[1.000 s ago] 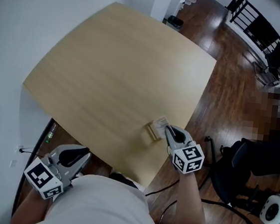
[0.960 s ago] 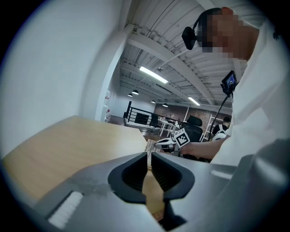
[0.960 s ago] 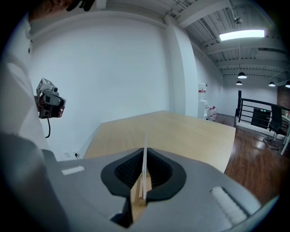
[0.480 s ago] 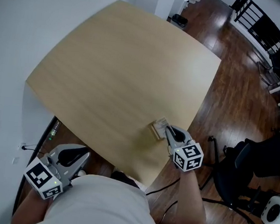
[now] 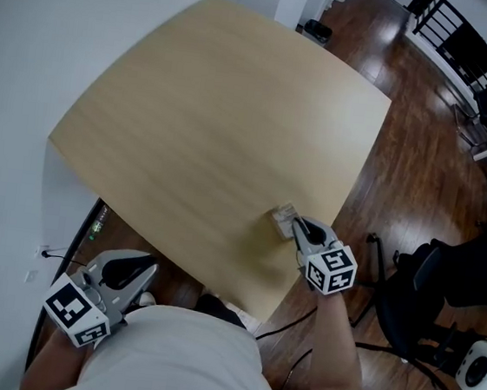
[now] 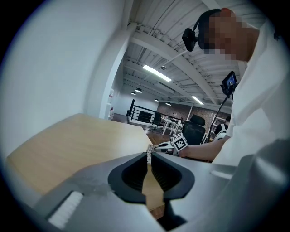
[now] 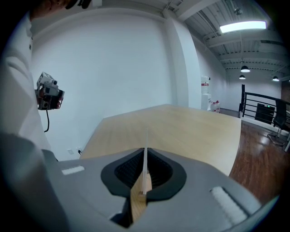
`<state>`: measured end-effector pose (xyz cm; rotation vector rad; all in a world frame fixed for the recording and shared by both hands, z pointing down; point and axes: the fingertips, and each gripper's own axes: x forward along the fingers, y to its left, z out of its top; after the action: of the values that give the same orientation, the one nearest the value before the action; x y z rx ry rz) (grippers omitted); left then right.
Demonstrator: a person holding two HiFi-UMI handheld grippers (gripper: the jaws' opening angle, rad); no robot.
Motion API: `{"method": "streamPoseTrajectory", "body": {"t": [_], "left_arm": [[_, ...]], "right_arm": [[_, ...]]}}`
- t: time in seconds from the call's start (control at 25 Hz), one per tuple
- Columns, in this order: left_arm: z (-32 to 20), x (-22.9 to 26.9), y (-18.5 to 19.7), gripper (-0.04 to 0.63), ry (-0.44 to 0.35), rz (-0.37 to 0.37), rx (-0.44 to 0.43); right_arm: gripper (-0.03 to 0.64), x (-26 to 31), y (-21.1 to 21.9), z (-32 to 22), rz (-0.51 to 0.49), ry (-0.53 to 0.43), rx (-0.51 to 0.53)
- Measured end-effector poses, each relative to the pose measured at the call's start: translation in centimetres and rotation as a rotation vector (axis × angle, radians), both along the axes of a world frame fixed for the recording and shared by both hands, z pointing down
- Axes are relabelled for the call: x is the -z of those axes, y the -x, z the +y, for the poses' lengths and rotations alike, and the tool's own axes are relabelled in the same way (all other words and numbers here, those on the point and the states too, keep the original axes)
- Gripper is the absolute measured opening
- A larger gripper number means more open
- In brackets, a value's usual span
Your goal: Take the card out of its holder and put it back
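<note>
Card (image 7: 146, 149) stands upright and edge-on between the right tongs (image 7: 146, 156), which are clenched on it. Its lower end meets the small wooden holder (image 7: 142, 195); whether it sits in the slot cannot be told. Card and holder sit on the worktop (image 5: 218, 108) near its near-right edge, right tongs reaching in from the near side. Right hand's marker cube (image 5: 331, 270) lies just off the worktop edge. Left tongs (image 5: 146, 268) are off the worktop at the near left, close to the person's body; jaws together, nothing gripped. Left gripper view looks across the worktop toward the right tongs. Dark wood floor (image 5: 422, 158) on the right; black chair (image 5: 407, 296) beside the near-right corner.
</note>
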<state>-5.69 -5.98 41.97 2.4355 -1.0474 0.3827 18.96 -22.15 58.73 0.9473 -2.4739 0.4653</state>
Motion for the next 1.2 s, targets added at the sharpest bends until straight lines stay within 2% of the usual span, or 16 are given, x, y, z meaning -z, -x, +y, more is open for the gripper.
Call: {"method": "streamPoseTrajectory", "body": {"t": [0.2, 0.44, 0.64, 0.92, 1.2], "left_arm": [[0.7, 0.2, 0.9, 0.034, -0.002, 0.002, -0.008], [2.1, 0.6, 2.3, 0.034, -0.022, 0.013, -0.046], [4.0, 1.3, 5.2, 0.034, -0.083, -0.018, -0.094], [9.6, 2.7, 11.7, 0.034, -0.125, 0.002, -0.179], [16.7, 1.3, 16.1, 0.033, -0.109, 0.051, -0.314]], "right_arm": [[0.028, 0.2, 0.2, -0.1, 0.026, -0.017, -0.024], [0.147, 3.2, 0.3, 0.4, 0.026, -0.094, -0.118], [0.183, 7.6, 1.3, 3.9, 0.03, -0.17, -0.207], [0.183, 13.1, 7.2, 17.0, 0.044, -0.21, -0.306], [0.184, 13.8, 14.3, 34.2, 0.048, -0.16, -0.413]]}}
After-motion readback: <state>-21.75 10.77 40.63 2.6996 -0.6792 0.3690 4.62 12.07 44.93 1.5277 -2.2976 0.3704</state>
